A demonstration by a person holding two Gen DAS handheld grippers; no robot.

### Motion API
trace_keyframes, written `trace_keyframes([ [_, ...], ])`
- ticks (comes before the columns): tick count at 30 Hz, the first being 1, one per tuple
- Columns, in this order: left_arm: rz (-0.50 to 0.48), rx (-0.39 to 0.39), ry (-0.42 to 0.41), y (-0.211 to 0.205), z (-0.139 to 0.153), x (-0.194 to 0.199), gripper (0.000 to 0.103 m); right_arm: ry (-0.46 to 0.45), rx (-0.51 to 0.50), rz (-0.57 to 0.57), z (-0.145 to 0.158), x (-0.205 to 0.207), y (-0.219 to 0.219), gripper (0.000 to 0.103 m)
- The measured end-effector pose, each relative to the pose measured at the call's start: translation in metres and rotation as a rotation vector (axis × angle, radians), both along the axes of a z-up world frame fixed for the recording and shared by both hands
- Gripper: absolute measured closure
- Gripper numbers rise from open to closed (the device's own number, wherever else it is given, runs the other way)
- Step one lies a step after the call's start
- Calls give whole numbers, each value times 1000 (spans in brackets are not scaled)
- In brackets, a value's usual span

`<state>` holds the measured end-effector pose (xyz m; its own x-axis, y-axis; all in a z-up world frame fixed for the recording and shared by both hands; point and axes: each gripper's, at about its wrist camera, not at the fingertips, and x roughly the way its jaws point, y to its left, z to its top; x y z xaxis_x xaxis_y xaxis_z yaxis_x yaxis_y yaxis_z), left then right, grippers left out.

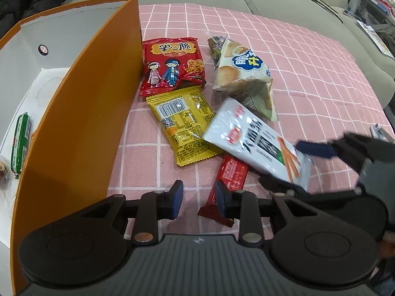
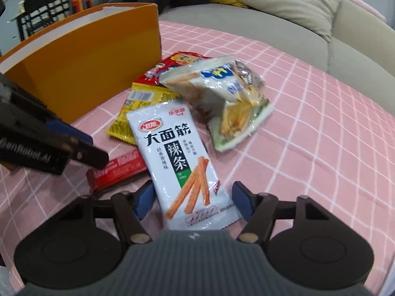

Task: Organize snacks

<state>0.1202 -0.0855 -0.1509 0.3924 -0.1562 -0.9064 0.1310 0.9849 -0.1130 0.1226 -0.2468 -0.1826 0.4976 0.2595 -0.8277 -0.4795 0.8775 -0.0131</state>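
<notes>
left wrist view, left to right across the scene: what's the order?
green sausage inside the box → orange box wall → yellow packet → white spicy-strip packet → right tool, open around that packet's end

White spicy-strip packet [image 2: 177,162]: "大面筋", "辣条". Red noodle-snack packet [image 1: 172,66]: "掌心脆". Left gripper [image 2: 86,145] body: "GenRobot.AI".

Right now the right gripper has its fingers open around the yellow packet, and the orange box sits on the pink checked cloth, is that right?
Not quite. The right gripper has its fingers open around the white spicy-strip packet, not the yellow packet, which lies farther off, partly under it. The right wrist view shows this. The orange box does sit on the pink checked cloth.
</notes>
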Motion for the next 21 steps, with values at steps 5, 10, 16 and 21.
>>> trace_keyframes([
  [5,-24,-8,-15,-5,1,-4,67,40,-35,-199,6,-23,-5,40],
  [10,-89,9,-39,-15,1,-9,66,95,-41,-329,12,-46,-5,39],
  [16,-144,34,-57,-20,-1,-12,59,59,-1,-256,19,-56,-8,27],
  [21,-198,35,-47,-26,-6,-7,58,10,-18,-115,17,-46,-7,25],
])
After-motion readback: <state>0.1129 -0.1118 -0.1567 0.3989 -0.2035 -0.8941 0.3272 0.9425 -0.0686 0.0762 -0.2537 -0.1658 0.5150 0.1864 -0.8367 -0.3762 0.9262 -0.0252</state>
